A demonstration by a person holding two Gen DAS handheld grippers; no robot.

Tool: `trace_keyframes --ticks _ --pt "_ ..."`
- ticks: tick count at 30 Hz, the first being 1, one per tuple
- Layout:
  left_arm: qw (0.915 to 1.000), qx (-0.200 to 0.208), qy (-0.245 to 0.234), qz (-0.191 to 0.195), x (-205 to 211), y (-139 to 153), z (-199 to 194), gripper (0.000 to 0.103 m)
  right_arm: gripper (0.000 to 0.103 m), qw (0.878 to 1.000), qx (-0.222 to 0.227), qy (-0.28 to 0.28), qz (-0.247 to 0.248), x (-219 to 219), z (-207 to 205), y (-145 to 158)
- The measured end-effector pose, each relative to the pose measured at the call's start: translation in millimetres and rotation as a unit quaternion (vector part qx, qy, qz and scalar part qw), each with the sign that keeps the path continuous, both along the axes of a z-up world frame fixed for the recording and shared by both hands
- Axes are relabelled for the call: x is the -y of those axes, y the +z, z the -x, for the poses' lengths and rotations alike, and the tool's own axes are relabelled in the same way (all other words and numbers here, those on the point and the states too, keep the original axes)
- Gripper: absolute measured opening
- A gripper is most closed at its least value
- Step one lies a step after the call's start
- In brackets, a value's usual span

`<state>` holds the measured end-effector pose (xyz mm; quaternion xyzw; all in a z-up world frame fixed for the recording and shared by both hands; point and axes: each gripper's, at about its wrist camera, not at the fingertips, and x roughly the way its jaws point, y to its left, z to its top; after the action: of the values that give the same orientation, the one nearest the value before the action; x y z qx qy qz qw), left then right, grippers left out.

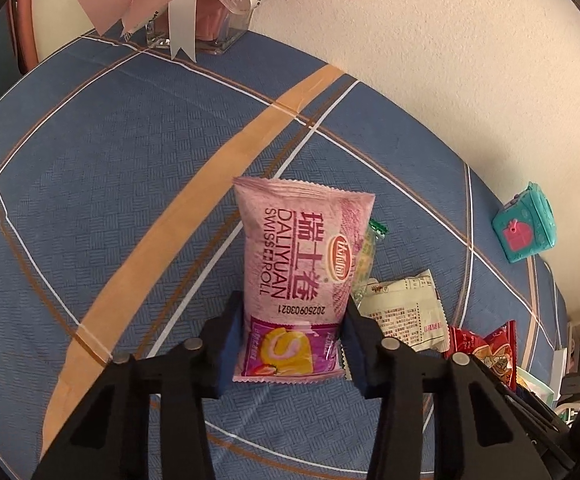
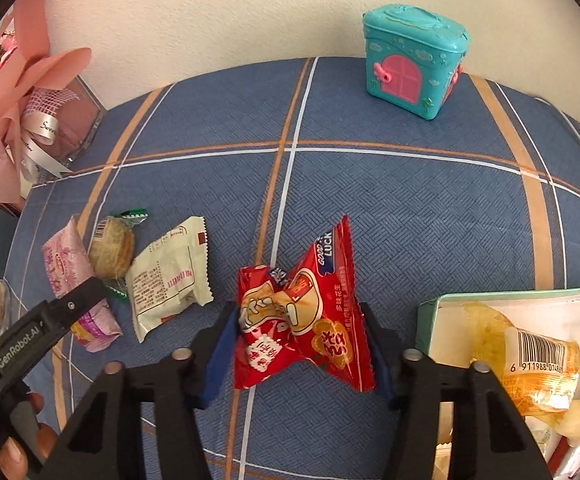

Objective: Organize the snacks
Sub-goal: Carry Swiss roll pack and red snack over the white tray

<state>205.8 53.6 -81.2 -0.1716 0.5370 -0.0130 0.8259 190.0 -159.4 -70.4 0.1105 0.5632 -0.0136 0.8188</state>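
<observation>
My left gripper (image 1: 294, 344) is shut on a pink Swiss roll packet (image 1: 302, 276), which lies on the blue plaid cloth; the same packet (image 2: 69, 276) and gripper show at the left of the right wrist view. My right gripper (image 2: 304, 354) is shut on a red peanut packet (image 2: 306, 316) and holds it low over the cloth. A round cake in a clear wrapper (image 2: 111, 246) and a cream packet (image 2: 169, 276) lie between the two grippers. The cream packet (image 1: 402, 308) and red packet (image 1: 486, 344) also show in the left wrist view.
A white tray with a green rim (image 2: 426, 320) at the right holds a yellow barcoded snack (image 2: 530, 360) and other packets. A teal toy house (image 2: 414, 60) stands at the back by the wall. A pink bouquet in a glass vase (image 2: 65, 124) stands at the back left.
</observation>
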Motion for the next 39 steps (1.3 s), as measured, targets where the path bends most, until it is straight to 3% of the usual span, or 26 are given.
trace_keyframes --ticks 4,14,20,39 --pt "0.9999 0.006 -0.001 0.011 -1 3 1 0.038 0.056 1.000 0.002 0.004 0.011 -2 1 1" --pt "0.9999 0.011 -0.008 0.002 3 26 12 0.038 0.053 1.000 0.017 0.007 0.022 -9 18 16" --pt "0.9996 0.016 -0.017 -0.016 8 46 26 0.038 0.053 0.999 0.038 -0.002 -0.001 -4 52 40" --pt "0.9959 0.033 -0.083 -0.014 56 85 85 0.038 0.053 0.995 0.083 -0.053 -0.021 28 150 93"
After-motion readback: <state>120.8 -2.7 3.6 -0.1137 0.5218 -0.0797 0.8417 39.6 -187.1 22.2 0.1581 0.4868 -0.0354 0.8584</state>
